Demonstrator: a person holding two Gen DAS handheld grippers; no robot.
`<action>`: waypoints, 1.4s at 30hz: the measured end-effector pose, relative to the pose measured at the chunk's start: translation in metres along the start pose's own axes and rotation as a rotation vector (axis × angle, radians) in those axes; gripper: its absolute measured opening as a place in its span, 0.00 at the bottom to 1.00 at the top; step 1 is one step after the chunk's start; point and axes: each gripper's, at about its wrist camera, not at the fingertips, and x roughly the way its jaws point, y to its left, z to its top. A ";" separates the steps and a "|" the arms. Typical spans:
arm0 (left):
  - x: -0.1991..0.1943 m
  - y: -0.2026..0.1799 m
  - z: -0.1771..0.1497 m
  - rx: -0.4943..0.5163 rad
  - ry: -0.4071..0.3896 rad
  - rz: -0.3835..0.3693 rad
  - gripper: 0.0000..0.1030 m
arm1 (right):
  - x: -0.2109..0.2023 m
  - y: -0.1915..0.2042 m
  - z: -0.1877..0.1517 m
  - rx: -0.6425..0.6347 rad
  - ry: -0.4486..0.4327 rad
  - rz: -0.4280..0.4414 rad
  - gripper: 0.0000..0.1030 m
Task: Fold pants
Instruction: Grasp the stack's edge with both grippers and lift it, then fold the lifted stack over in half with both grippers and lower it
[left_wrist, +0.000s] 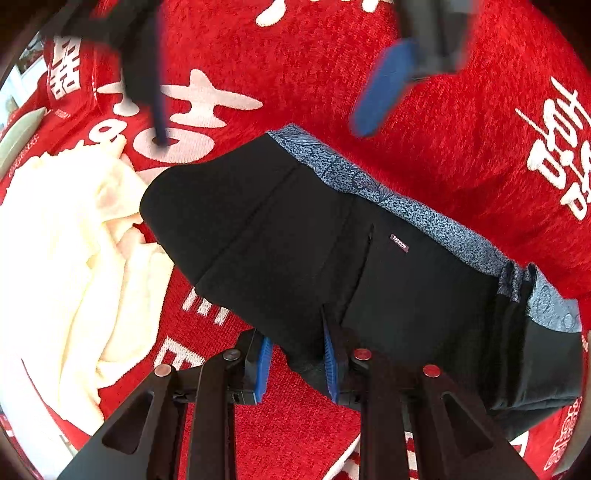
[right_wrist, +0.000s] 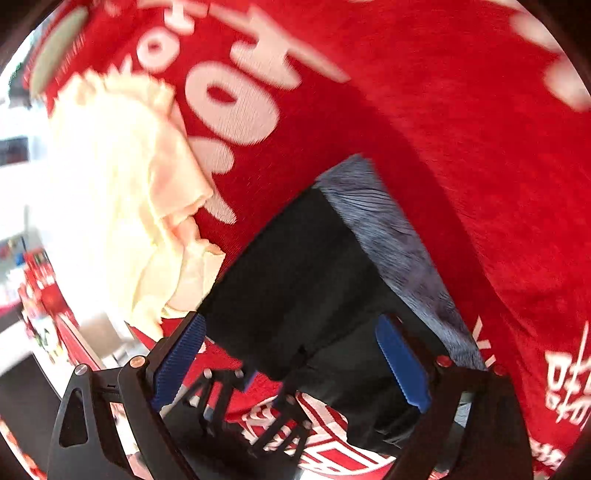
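Note:
Black pants (left_wrist: 295, 236) with a blue patterned waistband (left_wrist: 417, 210) lie folded on a red cloth with white characters (left_wrist: 424, 122). My left gripper (left_wrist: 297, 363) stands at the pants' near edge, its blue pads on either side of a fold of black fabric, jaws partly closed around it. My right gripper shows blurred at the top of the left wrist view (left_wrist: 273, 107), open, above the cloth beyond the pants. In the right wrist view the right gripper (right_wrist: 291, 362) is open and empty above the pants (right_wrist: 295, 280); the left gripper (right_wrist: 251, 410) shows below it.
A crumpled cream garment (left_wrist: 62, 251) lies on the cloth left of the pants; it also shows in the right wrist view (right_wrist: 118, 192). A pale green object (left_wrist: 18, 136) sits at the far left edge. Room clutter shows beyond the cloth's left edge (right_wrist: 33, 295).

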 end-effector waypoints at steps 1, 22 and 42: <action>-0.001 -0.002 -0.001 0.005 0.001 0.005 0.25 | 0.007 0.005 0.006 -0.008 0.034 -0.006 0.92; -0.048 -0.062 0.002 0.195 -0.105 0.032 0.25 | -0.012 -0.023 -0.027 -0.027 -0.068 0.088 0.16; -0.165 -0.227 -0.055 0.669 -0.289 -0.102 0.25 | -0.089 -0.202 -0.322 0.383 -0.776 0.599 0.17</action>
